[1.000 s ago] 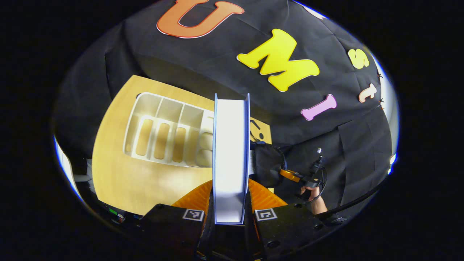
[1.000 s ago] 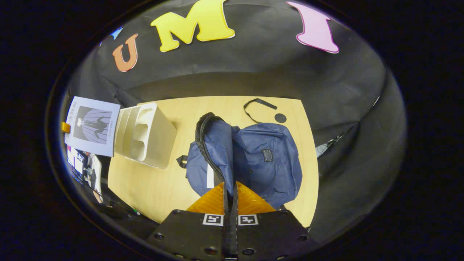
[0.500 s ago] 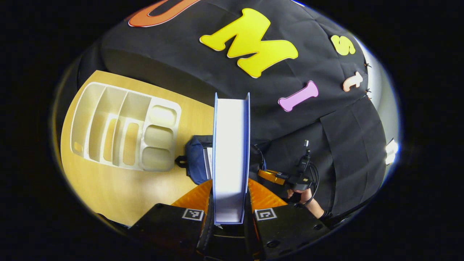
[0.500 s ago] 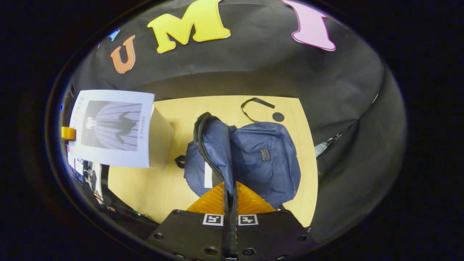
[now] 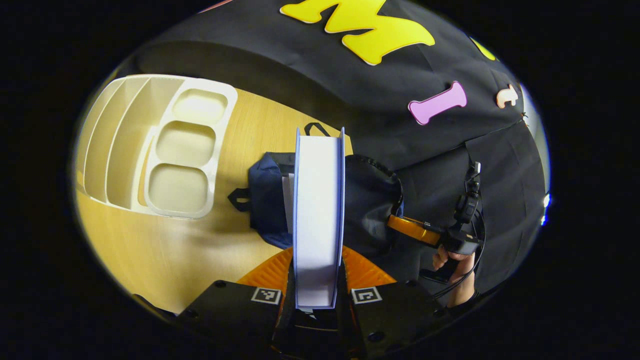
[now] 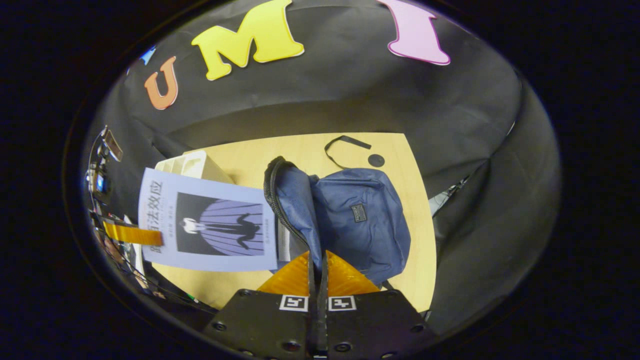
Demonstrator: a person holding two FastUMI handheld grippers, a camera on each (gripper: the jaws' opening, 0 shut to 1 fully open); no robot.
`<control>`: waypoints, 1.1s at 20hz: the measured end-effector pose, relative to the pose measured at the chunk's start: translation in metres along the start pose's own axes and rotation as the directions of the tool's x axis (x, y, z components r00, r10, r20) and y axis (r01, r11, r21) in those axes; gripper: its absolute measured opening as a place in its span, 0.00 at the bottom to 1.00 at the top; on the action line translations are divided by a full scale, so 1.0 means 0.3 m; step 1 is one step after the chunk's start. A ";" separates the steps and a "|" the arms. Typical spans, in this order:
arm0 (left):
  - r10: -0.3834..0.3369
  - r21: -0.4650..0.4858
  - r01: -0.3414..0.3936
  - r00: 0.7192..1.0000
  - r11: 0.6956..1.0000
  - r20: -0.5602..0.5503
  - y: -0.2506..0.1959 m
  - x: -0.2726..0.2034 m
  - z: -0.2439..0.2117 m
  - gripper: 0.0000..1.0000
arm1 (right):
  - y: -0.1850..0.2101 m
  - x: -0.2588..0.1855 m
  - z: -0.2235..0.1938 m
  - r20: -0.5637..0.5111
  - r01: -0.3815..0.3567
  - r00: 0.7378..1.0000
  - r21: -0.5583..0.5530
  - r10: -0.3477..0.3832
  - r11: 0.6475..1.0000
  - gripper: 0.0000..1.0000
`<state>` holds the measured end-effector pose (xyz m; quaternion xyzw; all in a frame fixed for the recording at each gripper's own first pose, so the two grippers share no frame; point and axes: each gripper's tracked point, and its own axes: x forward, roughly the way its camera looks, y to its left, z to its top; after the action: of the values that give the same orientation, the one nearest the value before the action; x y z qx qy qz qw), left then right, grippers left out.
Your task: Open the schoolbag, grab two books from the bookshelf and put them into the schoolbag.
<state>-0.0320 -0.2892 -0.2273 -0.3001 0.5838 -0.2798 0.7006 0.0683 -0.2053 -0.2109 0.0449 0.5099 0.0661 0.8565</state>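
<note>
Pale wood shows as the surface (image 6: 240,285), with the navy schoolbag (image 6: 365,220) lying on it toward its right half and a cream bookshelf (image 5: 165,150) to the left, well apart from the bag. In the left gripper view the left tool (image 5: 318,287) is clamped on a thick book (image 5: 318,215), both fingers pressing its covers near the bottom edge; the page block faces the camera and the book stands upright along the fingers, its top edge lined up over the bag's dark opening. Seen from the right gripper view, that same book (image 6: 210,227) hangs with its illustrated cover facing out, its right edge just beside the raised zipper rim of the bag, and its lower edge above a bare strip of surface in front.

Closed on the bag's flap, the right tool (image 6: 317,280) pinches the zippered edge between its fingers and holds it lifted, so the mouth gapes toward the left. A white edge of a second book (image 6: 283,245) shows inside the opening. In the left gripper view the right tool (image 5: 400,223) appears farther off with a hand (image 5: 452,262) on its grip, at the bag's far side. A loose black strap (image 6: 345,145) and a small dark disc (image 6: 376,160) lie on open surface behind the bag, near the rear edge.
</note>
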 end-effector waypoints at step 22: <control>-0.255 -0.189 0.253 0.967 0.949 0.012 0.013 0.489 -0.006 0.37 | -0.017 -0.101 0.073 0.017 0.000 1.000 0.016 0.000 1.000 0.00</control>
<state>-0.0098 -0.3956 -0.3259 -0.4360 0.5685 -0.3127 0.6237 0.0738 -0.2152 -0.1750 0.0523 0.5030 0.0615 0.8605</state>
